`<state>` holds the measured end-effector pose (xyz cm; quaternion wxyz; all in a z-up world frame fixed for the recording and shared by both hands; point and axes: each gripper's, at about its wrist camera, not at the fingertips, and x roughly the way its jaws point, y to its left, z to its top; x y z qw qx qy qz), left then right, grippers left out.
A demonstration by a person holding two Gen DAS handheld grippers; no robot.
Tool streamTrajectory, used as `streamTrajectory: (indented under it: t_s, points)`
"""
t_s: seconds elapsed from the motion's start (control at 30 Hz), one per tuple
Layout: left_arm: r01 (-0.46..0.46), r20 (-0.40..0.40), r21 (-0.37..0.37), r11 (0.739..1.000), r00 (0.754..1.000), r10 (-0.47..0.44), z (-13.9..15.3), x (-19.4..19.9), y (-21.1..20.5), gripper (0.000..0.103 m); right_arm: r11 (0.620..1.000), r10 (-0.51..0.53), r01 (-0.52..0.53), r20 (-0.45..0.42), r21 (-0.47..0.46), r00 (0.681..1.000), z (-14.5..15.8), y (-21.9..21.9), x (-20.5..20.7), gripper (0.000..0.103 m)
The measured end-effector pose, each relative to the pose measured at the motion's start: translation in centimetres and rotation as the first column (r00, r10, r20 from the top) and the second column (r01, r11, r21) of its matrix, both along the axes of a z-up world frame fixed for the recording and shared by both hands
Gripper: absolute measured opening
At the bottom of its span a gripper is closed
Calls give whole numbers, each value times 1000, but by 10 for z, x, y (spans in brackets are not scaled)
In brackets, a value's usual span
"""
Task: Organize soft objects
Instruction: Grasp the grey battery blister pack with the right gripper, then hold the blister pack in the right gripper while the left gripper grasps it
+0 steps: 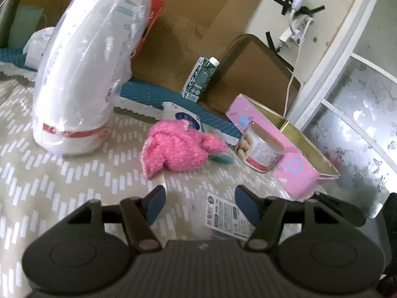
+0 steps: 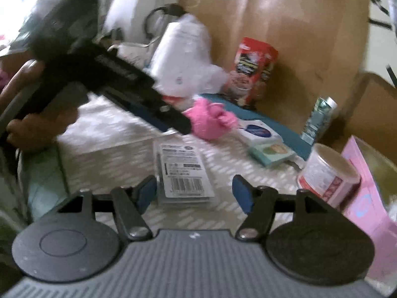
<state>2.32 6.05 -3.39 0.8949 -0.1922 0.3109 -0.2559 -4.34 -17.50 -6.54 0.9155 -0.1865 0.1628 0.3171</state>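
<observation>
Both grippers hover with jaws spread, nothing between them, lined up on the pink fluffy toy.

The pink fluffy toy (image 1: 177, 149) lies on the patterned tabletop (image 1: 49, 173), and everything else sits around it: one wrapped white pack (image 1: 82, 69) standing to its left, one tin can (image 1: 260, 146) and one open pink box (image 1: 292, 159) to its right, one green carton (image 1: 199, 77) behind it, one flat labelled packet (image 2: 184, 173) in front. The left gripper (image 1: 199, 203) faces the toy, just short of it; the right gripper (image 2: 194, 193) hangs empty over the packet. Sorting looks barely begun, I'd say. Next, one gripper must reach the toy, pinch its plush gently and lift it clear of the can.
</observation>
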Motion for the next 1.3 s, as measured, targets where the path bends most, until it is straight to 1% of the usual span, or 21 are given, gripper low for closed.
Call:
streamTrajectory:
  t_s: [0.07,0.2,0.27,0.3,0.47,0.53,0.8,1.3]
  points:
    - [3,-6,-14,1000,1000,-3,-1,2,1,63,999,-26,26,-15,26,1000,1,-10,0,70]
    - [12,-14,-29,1000,1000,-12,-3,5,1,63,997,-40,44,-59,70,997,-2,-20,-7,70]
    - [12,-12,-32,999,1000,-13,-2,5,1,69,995,-41,48,-81,87,996,-2,-22,-8,70]
    - [10,-9,-32,999,1000,-10,-2,4,1,70,994,-40,49,-91,93,995,-2,-22,-7,70]
    - [10,-1,-34,999,1000,-10,-1,3,1,70,990,-63,83,-172,114,983,-5,-21,6,70]
    - [11,2,-38,999,1000,-11,-1,3,1,70,987,-65,91,-188,135,980,-6,-24,6,70]
    - [14,5,-71,997,1000,-14,-1,3,6,70,985,-63,93,-198,148,978,-6,-25,7,70]
    - [20,8,-77,997,1000,-19,0,2,5,70,985,-62,92,-197,145,979,-6,-25,7,70]
